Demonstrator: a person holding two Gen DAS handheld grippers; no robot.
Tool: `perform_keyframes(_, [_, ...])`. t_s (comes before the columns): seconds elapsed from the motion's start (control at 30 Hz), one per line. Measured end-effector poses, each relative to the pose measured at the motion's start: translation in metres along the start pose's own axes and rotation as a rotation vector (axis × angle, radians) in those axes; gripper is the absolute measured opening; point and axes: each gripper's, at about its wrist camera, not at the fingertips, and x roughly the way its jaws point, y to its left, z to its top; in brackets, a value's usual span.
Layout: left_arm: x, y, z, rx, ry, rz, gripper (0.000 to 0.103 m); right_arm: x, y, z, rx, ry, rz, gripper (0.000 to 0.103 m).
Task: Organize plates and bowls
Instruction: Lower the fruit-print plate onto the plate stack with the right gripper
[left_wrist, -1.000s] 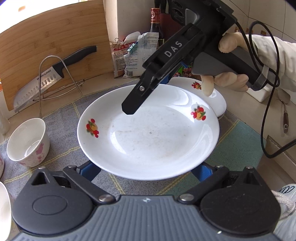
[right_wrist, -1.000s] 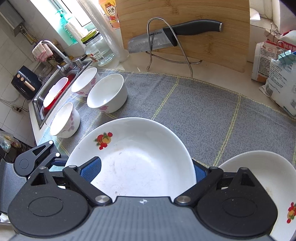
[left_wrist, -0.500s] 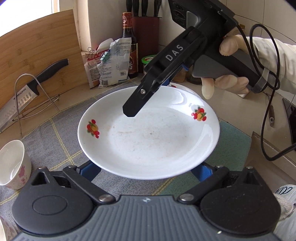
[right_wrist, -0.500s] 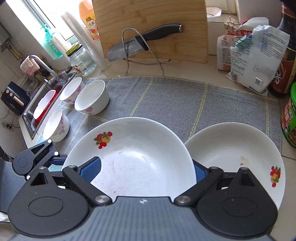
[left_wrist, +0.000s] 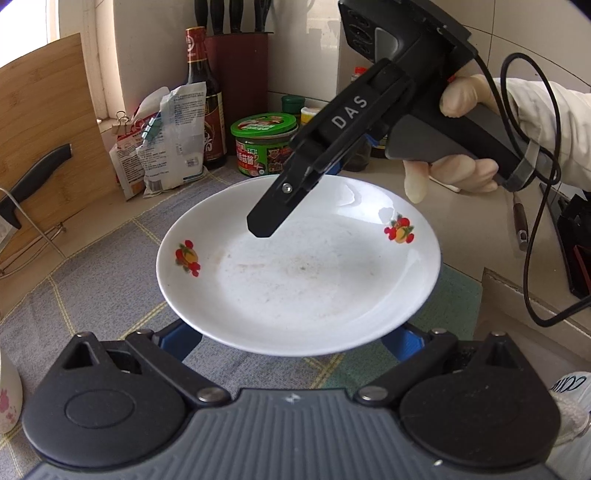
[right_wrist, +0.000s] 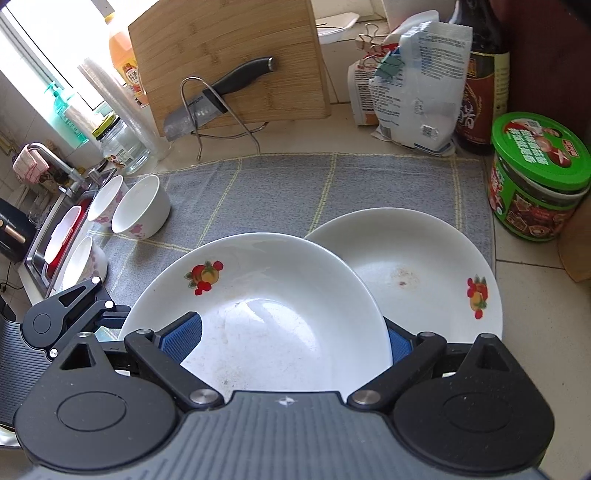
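White and fruit-printed, the carried plate is seen closest in, raised off the grey mat and lying across both tools. From the right hand-held gripper, its fingers are seen set wide. The left blue pad shows over the plate's inner face and the other is tucked behind the rim. Whether they truly clamp it cannot be told. The left hand-held gripper is spread wide too, and both its pads are covered by the near rim, so support from below is judged likely.

Just ahead and to the right of the right hand-held gripper, a second plate is found flat on the mat, with its near-left edge overlapped by the carried one. Stacking is judged to be the step in hand, and the coming move is a short shift forward and right, then down. Being round, neither plate offers a long axis, so only centring matters. The right hand-held gripper is the nearer.

Farther off to the left, bowls are grouped by the sink. A green-lidded jar stands beyond the mat on the right.
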Motion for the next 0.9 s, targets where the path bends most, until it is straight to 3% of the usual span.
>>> perform_keyframes(0.37, [0.025, -0.01, 0.01, 0.022, 0.023, -0.033, 0.101, -0.01, -0.027, -0.006, 0.047, -0.013, -0.016, 0.1])
perform_keyframes(0.9, [0.046, -0.002, 0.017, 0.006, 0.059, -0.028, 0.101, 0.01, -0.045, 0.001, 0.05, 0.023, -0.024, 0.1])
